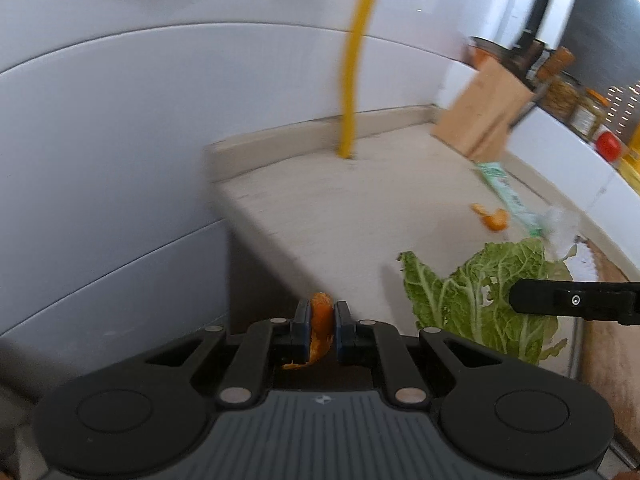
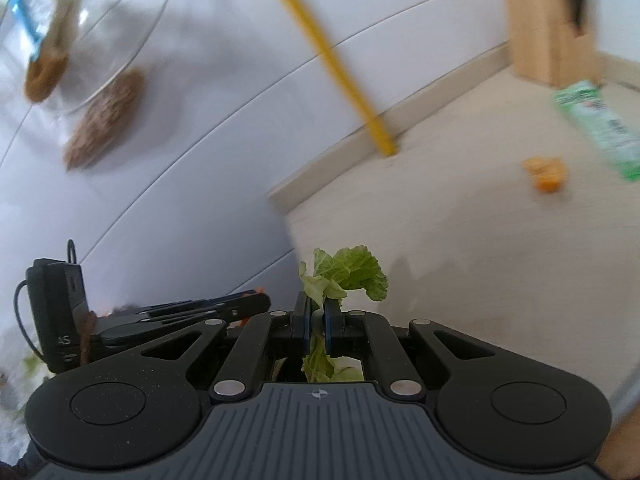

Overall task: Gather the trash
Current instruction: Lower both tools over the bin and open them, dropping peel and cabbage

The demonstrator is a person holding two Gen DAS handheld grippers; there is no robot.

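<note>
left gripper clamped on orange peel | right gripper clamped on cabbage leaf | grip to be kept firm until bin reached

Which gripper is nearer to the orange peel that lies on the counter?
Right, as far as one can judge. The right gripper, shut on a cabbage leaf, is over the counter short of the orange peel. The left gripper, holding another peel, sits farther left at the edge.
</note>
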